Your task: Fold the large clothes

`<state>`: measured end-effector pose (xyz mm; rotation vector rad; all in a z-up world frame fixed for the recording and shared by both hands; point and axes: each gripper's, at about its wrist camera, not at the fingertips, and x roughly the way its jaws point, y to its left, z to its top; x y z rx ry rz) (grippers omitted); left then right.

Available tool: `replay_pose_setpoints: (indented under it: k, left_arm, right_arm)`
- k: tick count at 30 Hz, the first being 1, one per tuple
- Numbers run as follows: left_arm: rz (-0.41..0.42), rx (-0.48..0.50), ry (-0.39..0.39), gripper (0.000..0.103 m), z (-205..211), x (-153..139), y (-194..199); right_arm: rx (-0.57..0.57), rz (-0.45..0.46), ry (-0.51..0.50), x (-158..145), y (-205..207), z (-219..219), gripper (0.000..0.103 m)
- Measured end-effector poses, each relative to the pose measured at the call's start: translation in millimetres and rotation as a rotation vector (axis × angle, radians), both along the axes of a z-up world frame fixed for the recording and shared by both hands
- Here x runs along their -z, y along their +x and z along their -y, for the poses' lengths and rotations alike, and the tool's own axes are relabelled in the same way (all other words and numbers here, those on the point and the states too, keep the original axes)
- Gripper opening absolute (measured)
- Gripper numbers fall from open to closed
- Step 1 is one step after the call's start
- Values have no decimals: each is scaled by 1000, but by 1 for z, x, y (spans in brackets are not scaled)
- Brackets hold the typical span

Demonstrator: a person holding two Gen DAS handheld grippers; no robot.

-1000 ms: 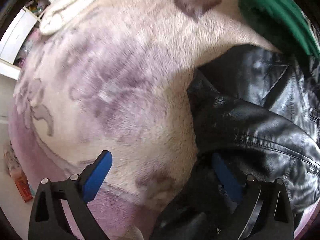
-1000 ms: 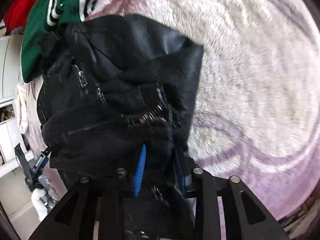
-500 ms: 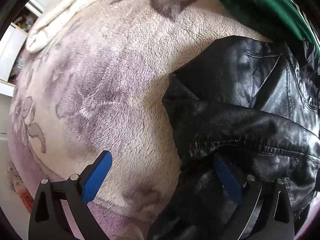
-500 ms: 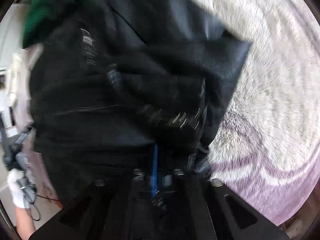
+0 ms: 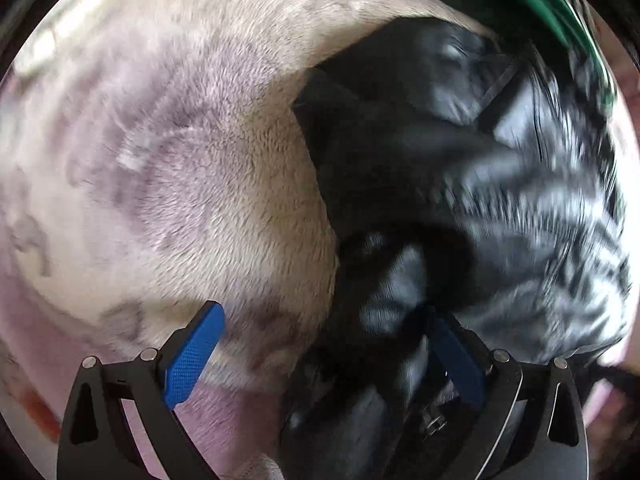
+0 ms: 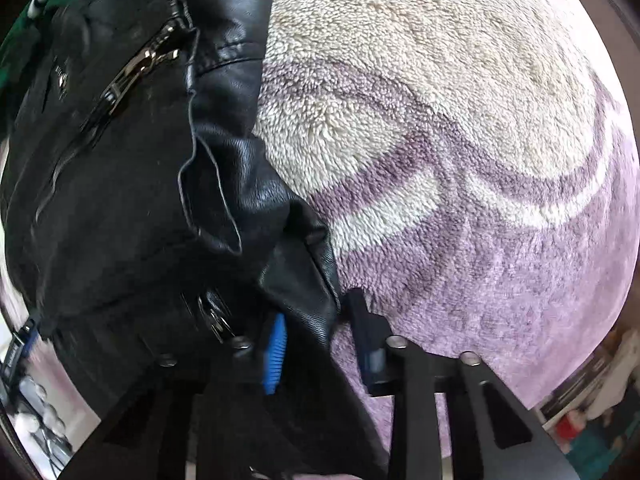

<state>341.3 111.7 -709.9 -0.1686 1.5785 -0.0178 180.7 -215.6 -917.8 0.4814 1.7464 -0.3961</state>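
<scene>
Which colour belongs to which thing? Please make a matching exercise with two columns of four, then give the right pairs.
Things:
1. jacket
2. blanket
3. garment at the top edge
4. finger pads

Colours:
A. blue
B. cream with purple pattern
C. black
D. green

Right pairs: 1-C, 2-B, 3-D, 4-A.
</scene>
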Motion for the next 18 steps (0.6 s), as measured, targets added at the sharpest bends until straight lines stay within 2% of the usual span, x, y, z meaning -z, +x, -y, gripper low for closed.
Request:
replay_pose_setpoints:
  k: [2, 3, 5, 9, 10, 13, 14, 16, 18]
  left_arm:
    - [0, 15, -12, 103, -3, -1, 6]
    - [7, 32, 0, 103, -1, -4, 7]
    - [34, 57, 36, 103, 5, -15, 7]
    - [92, 76, 107, 103, 7, -49, -2]
    - [106, 70, 120, 103, 7, -57, -5]
    - [154, 37, 205, 103, 13, -90, -24]
    - [167, 18, 242, 103, 14, -98, -28]
    - [185, -20, 313, 103, 20, -112, -42]
    - [191, -52, 398, 103, 30, -123, -59]
  right_arm:
    - [41, 18, -34, 6, -5, -2, 28]
    - [76, 16, -25, 10, -8, 0, 28]
    - [64, -4, -20, 10, -7, 0, 29]
    - [-3, -45, 11, -17, 5, -12, 30]
    - [4, -34, 28, -30, 5, -5, 36]
    - [57, 40, 71, -65, 11, 18, 41]
    - [97, 105, 105, -77, 17, 31, 42]
    - [185, 212, 221, -86, 26, 61, 52]
    - [293, 274, 352, -76, 39, 86, 52]
